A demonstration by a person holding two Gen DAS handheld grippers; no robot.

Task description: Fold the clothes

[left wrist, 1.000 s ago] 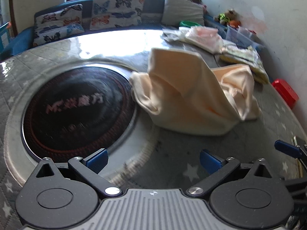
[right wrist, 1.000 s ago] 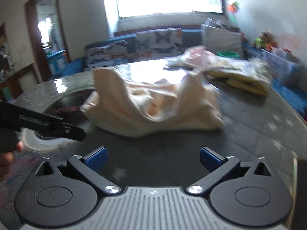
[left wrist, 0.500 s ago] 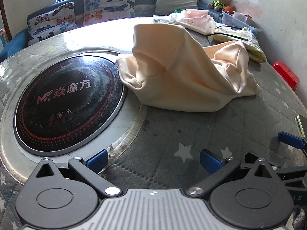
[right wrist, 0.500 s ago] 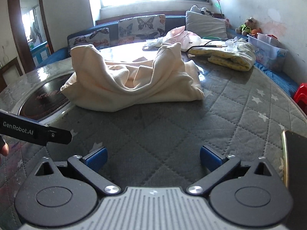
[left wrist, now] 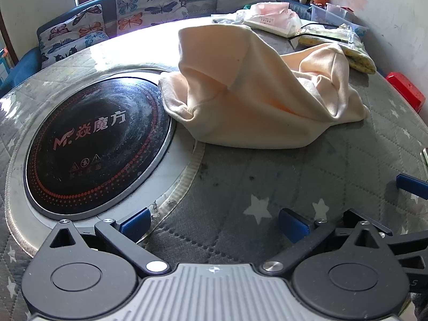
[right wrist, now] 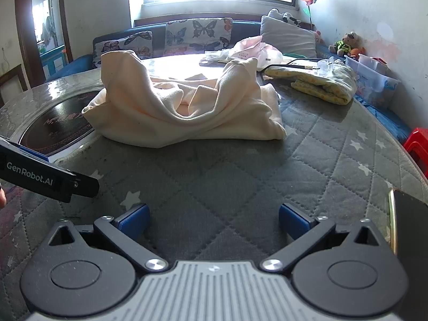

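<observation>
A crumpled cream garment (left wrist: 256,91) lies in a heap on the grey quilted table cover (left wrist: 267,187), its left edge over the rim of a round black hotplate (left wrist: 96,139). It also shows in the right wrist view (right wrist: 184,107), ahead of centre. My left gripper (left wrist: 214,222) is open and empty, low over the table, well short of the garment. My right gripper (right wrist: 214,219) is open and empty, also short of the garment. The left gripper's black body (right wrist: 45,176) shows at the left of the right wrist view.
A folded yellow cloth (right wrist: 321,83) and a pink-white bag (right wrist: 248,50) lie at the table's far right. A phone (right wrist: 412,230) lies near the right edge. A sofa with butterfly cushions (right wrist: 198,34) stands behind the table. A red stool (right wrist: 417,144) stands at the right.
Both grippers have moved a little closer to the garment and steadied. The garment has not moved. Both stay open.
</observation>
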